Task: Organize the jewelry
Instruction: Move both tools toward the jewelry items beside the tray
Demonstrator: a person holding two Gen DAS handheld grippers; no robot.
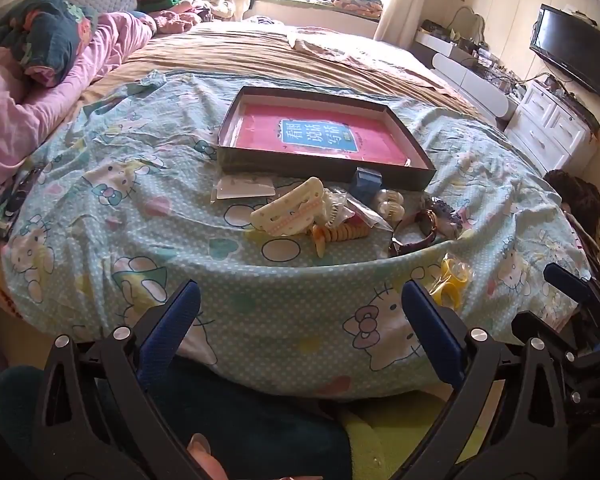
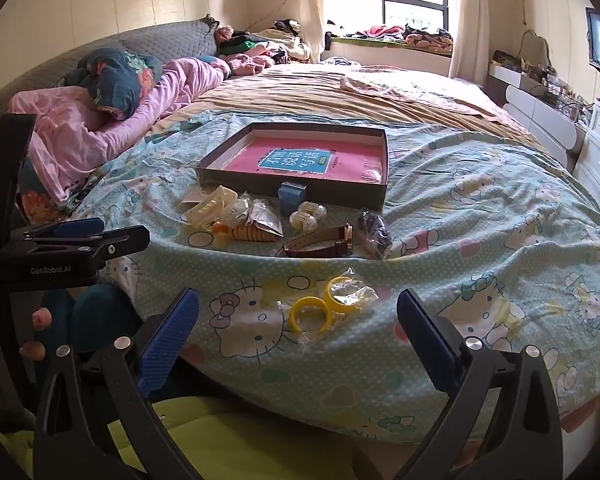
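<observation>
Home bedroom: bed (image 2: 440, 92) w/ cartoon-cat sheet (image 2: 480, 216), TV (image 1: 574, 50), white dresser (image 1: 548, 128).

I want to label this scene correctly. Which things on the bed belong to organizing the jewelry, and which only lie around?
Belong to the job:
yellow bangles
brown-strap watch
cream hair clip
small blue box
shallow tray

Just lying about:
pink quilt
clothes pile
television
white drawers

At the left edge of the right wrist view, the black body of the left gripper (image 2: 80, 226) reads "GenRobot.AI". The pink book (image 2: 304, 162) in the shallow box (image 2: 340, 194), mid-frame, carries large Chinese characters, "看图说话写话", on a blue label.
</observation>
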